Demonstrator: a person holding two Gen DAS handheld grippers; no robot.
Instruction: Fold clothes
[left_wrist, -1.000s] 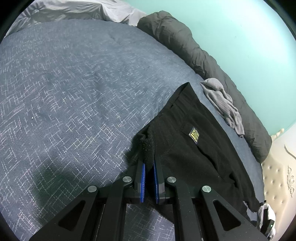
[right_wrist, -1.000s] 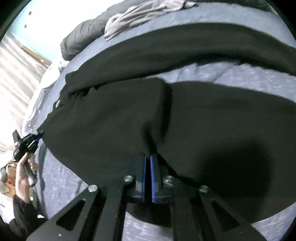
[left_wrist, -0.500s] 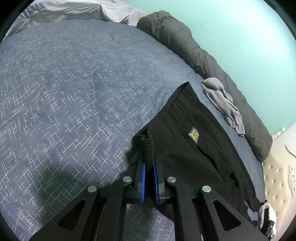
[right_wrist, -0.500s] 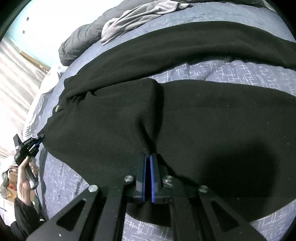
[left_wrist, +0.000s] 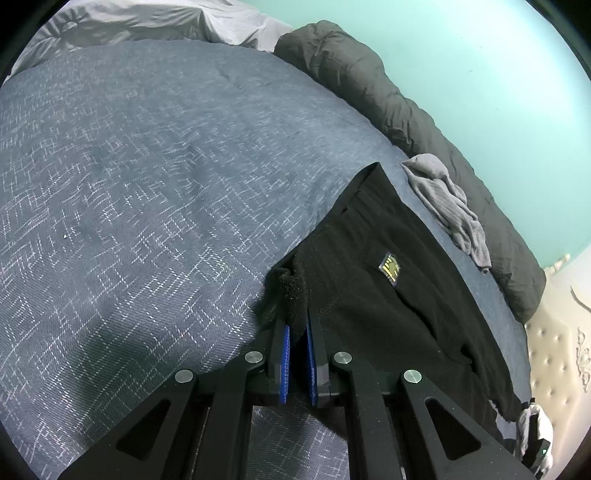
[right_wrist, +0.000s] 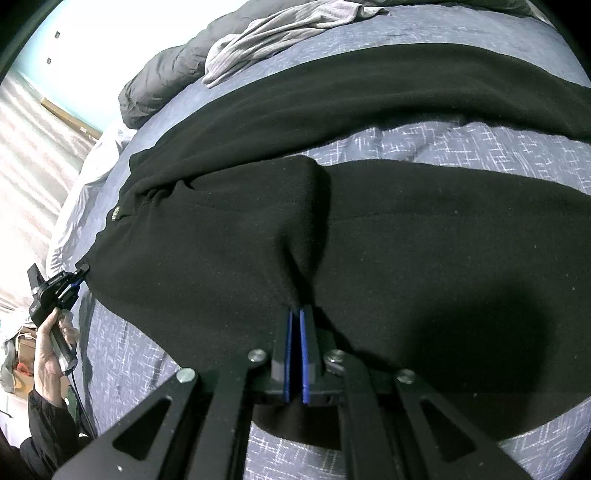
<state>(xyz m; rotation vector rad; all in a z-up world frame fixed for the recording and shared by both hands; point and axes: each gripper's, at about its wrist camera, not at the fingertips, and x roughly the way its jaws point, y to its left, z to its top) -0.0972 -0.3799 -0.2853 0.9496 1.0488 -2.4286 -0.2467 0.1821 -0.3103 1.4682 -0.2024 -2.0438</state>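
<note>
Pinching black trousers (right_wrist: 369, 236) at two places on the blue patterned bedspread (left_wrist: 147, 184): left gripper (left_wrist: 297, 332) pressed onto a waistband corner, right gripper (right_wrist: 295, 317) nipped tight on a raised tuck of cloth near the crotch, along the near leg's edge

Lying spread across the bed, legs apart in a V, a strip of bedspread showing between them; waist end toward the left gripper

Likely sitting at the opening step of the fold, both grips set and nothing yet lifted

Calling next, probably, for raising both pinches together and carrying the near leg over onto the far one, keeping the edge taut to avoid bunching

Showing only in the left view: small gold label (left_wrist: 390, 266) below the waistband, empty bedspread beyond, grey garment (left_wrist: 448, 206) against the dark rolled duvet (left_wrist: 406, 110)

Showing only in the right view: both legs, and the hand (right_wrist: 51, 350) gripping the left tool's handle
</note>
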